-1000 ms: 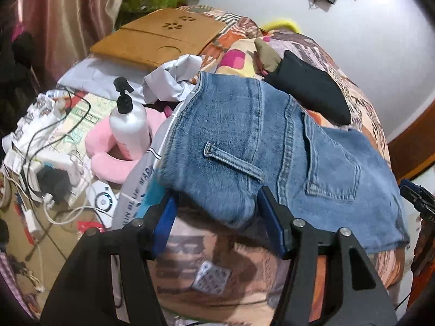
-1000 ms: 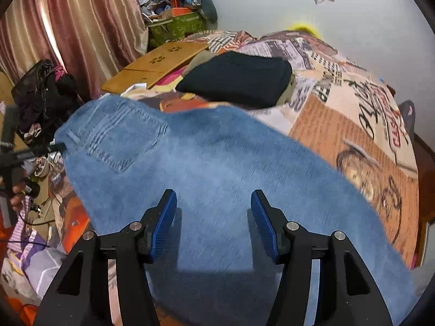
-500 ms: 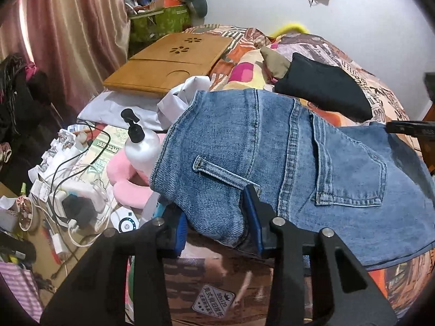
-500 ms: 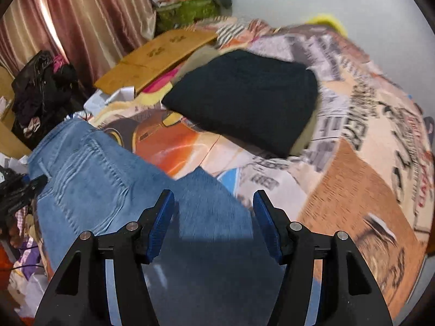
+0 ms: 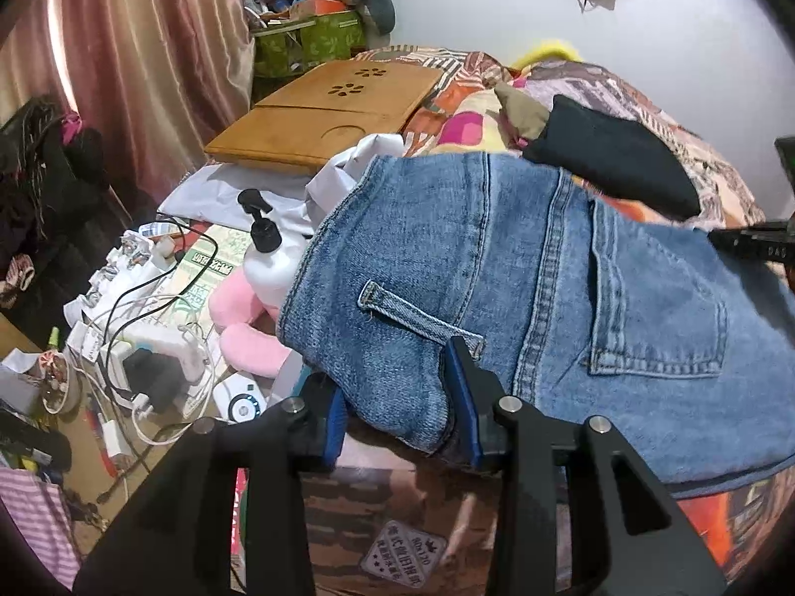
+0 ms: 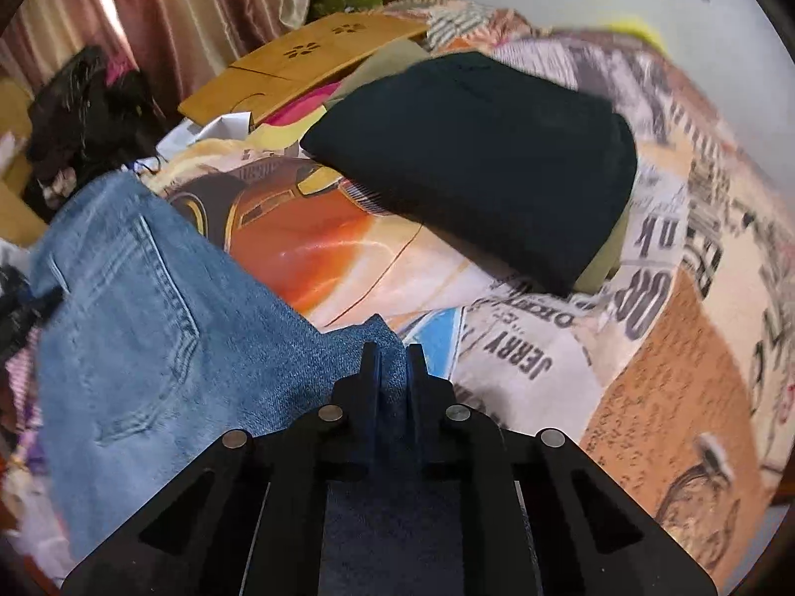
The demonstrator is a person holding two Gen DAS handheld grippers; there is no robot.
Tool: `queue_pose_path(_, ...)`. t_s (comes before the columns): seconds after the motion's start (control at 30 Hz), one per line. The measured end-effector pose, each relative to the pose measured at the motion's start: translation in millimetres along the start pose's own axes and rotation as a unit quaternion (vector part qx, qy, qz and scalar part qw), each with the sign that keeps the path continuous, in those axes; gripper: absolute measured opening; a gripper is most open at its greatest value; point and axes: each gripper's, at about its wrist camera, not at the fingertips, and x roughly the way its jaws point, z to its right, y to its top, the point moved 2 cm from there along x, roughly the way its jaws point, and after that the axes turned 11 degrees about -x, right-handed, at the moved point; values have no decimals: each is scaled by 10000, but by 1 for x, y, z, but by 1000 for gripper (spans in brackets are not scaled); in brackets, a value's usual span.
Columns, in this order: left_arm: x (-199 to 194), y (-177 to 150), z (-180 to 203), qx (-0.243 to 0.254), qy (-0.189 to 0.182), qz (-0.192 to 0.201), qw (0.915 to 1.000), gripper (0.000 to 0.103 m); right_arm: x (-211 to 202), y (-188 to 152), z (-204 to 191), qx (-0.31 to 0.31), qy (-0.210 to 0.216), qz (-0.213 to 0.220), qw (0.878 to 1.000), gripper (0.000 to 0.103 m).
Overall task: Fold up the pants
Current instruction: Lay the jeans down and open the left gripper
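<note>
Blue jeans (image 5: 521, 273) lie seat-up on the bed, with a back pocket and a belt loop showing. My left gripper (image 5: 397, 387) is shut on a bunched corner of the waistband, blue pads pressing the denim from both sides. In the right wrist view the jeans (image 6: 149, 323) stretch off to the left, and my right gripper (image 6: 392, 352) is shut on their far edge, a thin fold of denim pinched between the nearly touching fingers. The right gripper's tip (image 5: 755, 241) shows at the right edge of the left wrist view.
A folded black garment (image 6: 477, 149) lies on the printed bedspread (image 6: 646, 347) just beyond the jeans. A wooden lap tray (image 5: 328, 109), a white pump bottle (image 5: 266, 258), a pink plush (image 5: 243, 328) and a tangle of chargers and cables (image 5: 149, 352) crowd the left side.
The left jaws narrowed onto the waistband corner. The right gripper travelled across the jeans to their far edge, then went from wide open to shut on the denim.
</note>
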Motion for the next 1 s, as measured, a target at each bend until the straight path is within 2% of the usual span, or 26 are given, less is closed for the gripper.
queue_pose_path(0.13,0,-2,-4,12,-90,-47,9999,39,2,3,5,106,-20,-54,9999,8)
queue_pose_path(0.23,-3,2,-7,73,-316,-159,9993,39,0,5,5,128,-59,-126,9998,9)
queue_pose_path(0.33,-17,8,-12,54,-630,-330,9975,40,-16,3,5,265,-122,-18,9996,10)
queue_pose_path(0.37,-22,9,-12,79,-671,-322,9972,40,-26,-1,5,330,-114,36,9994,12)
queue_pose_path(0.47,-42,13,-6,211,-699,-189,9972,40,-56,-17,3,505,-84,285,9983,31)
queue_pose_path(0.5,-49,14,-2,276,-695,-113,9971,40,-70,-27,3,587,-117,423,9973,38)
queue_pose_path(0.53,-55,16,0,323,-689,-59,9971,40,-78,-34,1,651,-164,515,9964,41)
queue_pose_path(0.63,-73,22,11,423,-722,116,9964,40,-103,-61,1,854,-415,641,9934,43)
queue_pose_path(0.7,-88,28,24,492,-921,241,9942,40,-123,-85,3,1067,-591,742,9898,43)
queue_pose_path(0.77,-103,33,39,619,-972,396,9926,40,-147,-115,5,1357,-796,870,9837,43)
queue_pose_path(0.87,-125,39,69,854,-1225,604,9869,42,-179,-158,8,1710,-1235,1019,9722,51)
queue_pose_path(1.0,-142,38,124,1222,-1577,681,9775,46,-217,-222,15,2252,-1752,1085,9523,57)
